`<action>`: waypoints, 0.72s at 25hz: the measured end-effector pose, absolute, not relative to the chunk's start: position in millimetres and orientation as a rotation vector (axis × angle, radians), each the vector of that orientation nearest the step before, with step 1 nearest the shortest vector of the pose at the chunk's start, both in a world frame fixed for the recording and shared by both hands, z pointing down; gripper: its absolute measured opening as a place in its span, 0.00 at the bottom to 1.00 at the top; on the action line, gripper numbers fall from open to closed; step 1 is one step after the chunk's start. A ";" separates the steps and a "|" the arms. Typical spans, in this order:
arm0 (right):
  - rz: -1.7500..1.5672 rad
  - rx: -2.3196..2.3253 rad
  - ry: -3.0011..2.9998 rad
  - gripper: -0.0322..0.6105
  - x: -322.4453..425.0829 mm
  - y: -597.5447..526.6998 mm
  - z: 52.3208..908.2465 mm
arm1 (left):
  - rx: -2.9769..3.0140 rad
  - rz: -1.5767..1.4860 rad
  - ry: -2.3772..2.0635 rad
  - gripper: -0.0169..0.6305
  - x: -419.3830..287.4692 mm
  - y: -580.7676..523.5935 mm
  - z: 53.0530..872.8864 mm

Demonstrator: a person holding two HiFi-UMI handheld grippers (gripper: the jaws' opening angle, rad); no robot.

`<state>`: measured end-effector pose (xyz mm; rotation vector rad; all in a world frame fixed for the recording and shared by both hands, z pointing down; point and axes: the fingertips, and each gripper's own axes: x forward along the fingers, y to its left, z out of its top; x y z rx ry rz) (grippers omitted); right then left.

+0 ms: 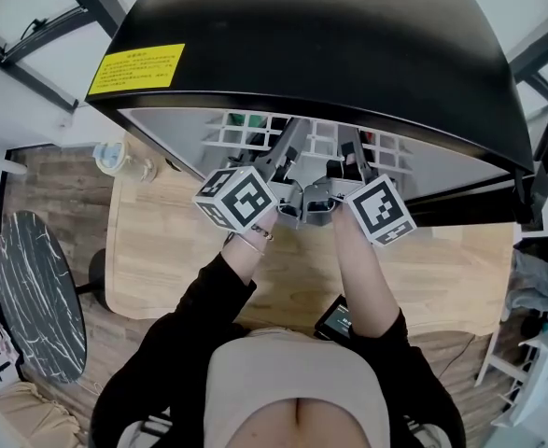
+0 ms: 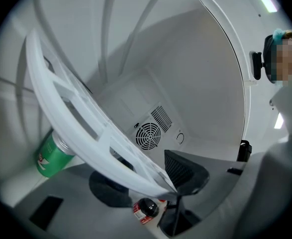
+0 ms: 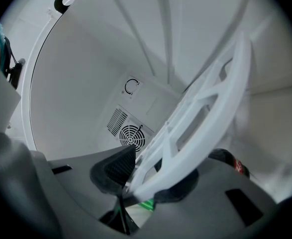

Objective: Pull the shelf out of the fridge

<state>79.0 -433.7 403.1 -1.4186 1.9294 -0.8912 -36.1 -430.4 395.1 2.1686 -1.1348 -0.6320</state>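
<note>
The black fridge (image 1: 320, 35) stands open on a wooden table (image 1: 161, 250), and its white slotted shelf (image 1: 255, 133) shows inside. Both grippers reach in at the shelf's front rim. My left gripper (image 1: 288, 157) has the shelf (image 2: 81, 128) passing between its jaws; the far pad (image 2: 188, 173) touches only at its tip, so I read this gripper as open (image 2: 150, 180). My right gripper (image 1: 348, 157) is shut (image 3: 153, 178) on the shelf's rim (image 3: 195, 128), which fills the gap between the pads (image 3: 117, 169). The shelf looks slanted in both gripper views.
Under the shelf lie a green can (image 2: 51, 156) and a bottle with a black cap (image 2: 146, 208). A fan grille (image 3: 131, 136) sits in the fridge's back wall. The fridge door (image 1: 540, 171) hangs open at the right. A round marble table (image 1: 35, 297) stands to the left.
</note>
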 end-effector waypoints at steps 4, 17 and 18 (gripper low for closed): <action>-0.903 -1.410 1.924 0.26 78.9 -432.3 404.0 | 2.161 -0.642 -1.128 0.33 -36.2 -429.0 395.5; -0.899 -1.381 1.930 0.26 78.2 -425.6 403.4 | 2.156 -0.663 -1.106 0.33 -36.6 -422.1 395.7; -0.899 -1.380 1.930 0.26 78.3 -425.4 403.4 | 2.155 -0.662 -1.103 0.33 -36.4 -421.9 395.7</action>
